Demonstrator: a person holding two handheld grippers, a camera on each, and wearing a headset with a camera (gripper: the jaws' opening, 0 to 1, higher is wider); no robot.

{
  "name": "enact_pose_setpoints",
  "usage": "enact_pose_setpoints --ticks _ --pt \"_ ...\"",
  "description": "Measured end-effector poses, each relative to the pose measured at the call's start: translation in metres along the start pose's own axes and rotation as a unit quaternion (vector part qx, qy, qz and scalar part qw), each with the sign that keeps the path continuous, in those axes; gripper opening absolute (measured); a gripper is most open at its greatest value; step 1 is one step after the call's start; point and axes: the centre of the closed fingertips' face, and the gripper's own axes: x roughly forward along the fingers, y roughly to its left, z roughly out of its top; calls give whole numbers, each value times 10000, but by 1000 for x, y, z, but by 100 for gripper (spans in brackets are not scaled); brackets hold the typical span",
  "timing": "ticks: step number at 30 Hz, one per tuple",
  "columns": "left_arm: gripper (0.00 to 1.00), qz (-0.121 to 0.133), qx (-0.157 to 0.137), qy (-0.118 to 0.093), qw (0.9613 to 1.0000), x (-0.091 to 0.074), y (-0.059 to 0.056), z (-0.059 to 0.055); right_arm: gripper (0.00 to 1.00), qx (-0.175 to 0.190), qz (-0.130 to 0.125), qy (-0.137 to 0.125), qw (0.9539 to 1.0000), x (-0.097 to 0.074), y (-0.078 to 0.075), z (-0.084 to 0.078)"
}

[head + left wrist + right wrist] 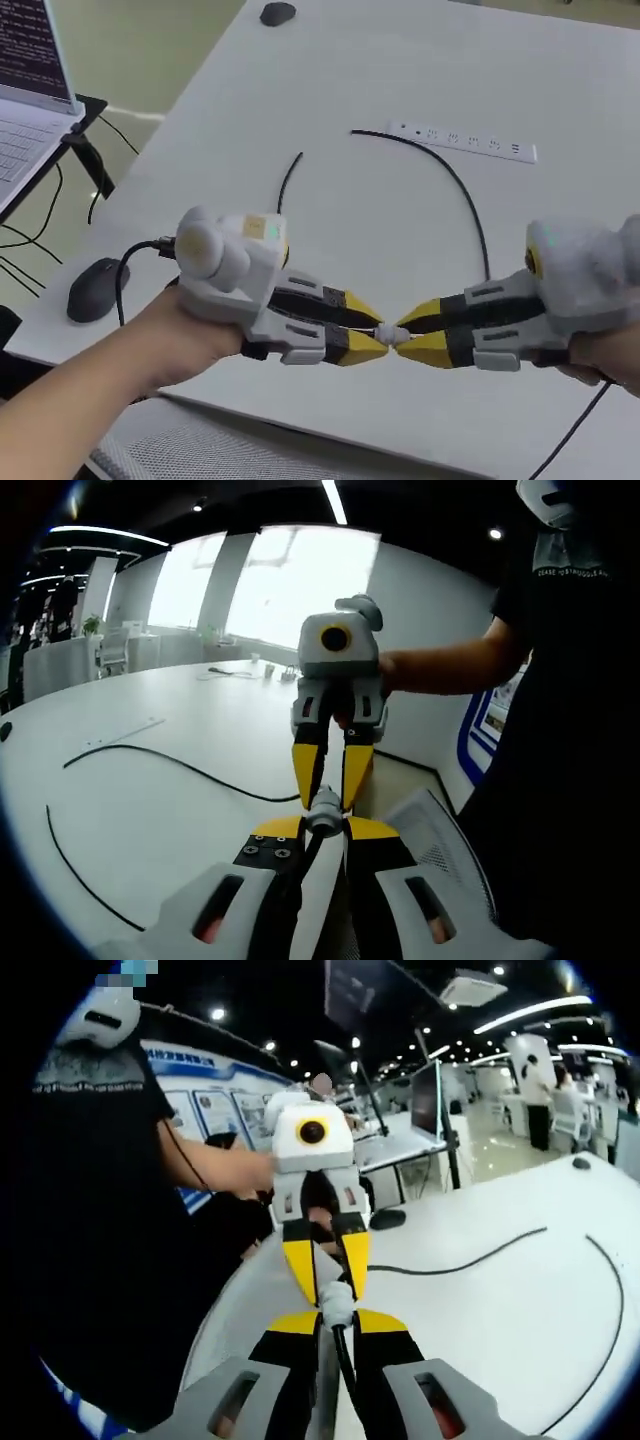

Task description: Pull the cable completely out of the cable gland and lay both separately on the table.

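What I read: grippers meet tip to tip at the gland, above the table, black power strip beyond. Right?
Wrong colour: the power strip is white, as the head view shows. The rest holds: left gripper and right gripper meet tip to tip at the gland above the table.

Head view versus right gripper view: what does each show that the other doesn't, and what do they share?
Head view: a power strip at the far side of the table.
Right gripper view: a thin black cable running back from the gland between that view's own jaws, plus the person's black shirt and ceiling lights.
Shared: the left gripper and right gripper meeting tip to tip at the white gland, and on the table a loose long cable and a loose short cable.
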Motion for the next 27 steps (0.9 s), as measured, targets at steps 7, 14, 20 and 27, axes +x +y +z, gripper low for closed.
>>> enact_pose_setpoints --ticks 7,14,20,27 --pt "15 -42 -215 76 9997 1 1 -7 7 -1295 -620 436 9887 7 -5 -7" --pt "15 -10 -477 -15 9989 -1 7 -8 7 -1857 -1104 577 9747 10 -11 -9" --pt "15 12 -427 64 9991 2 7 -10 8 -1874 -1172 652 9731 11 -14 -12" --pt "15 -6 -333 120 9994 2 4 -11 8 -1678 -1075 605 9781 8 -12 -12"
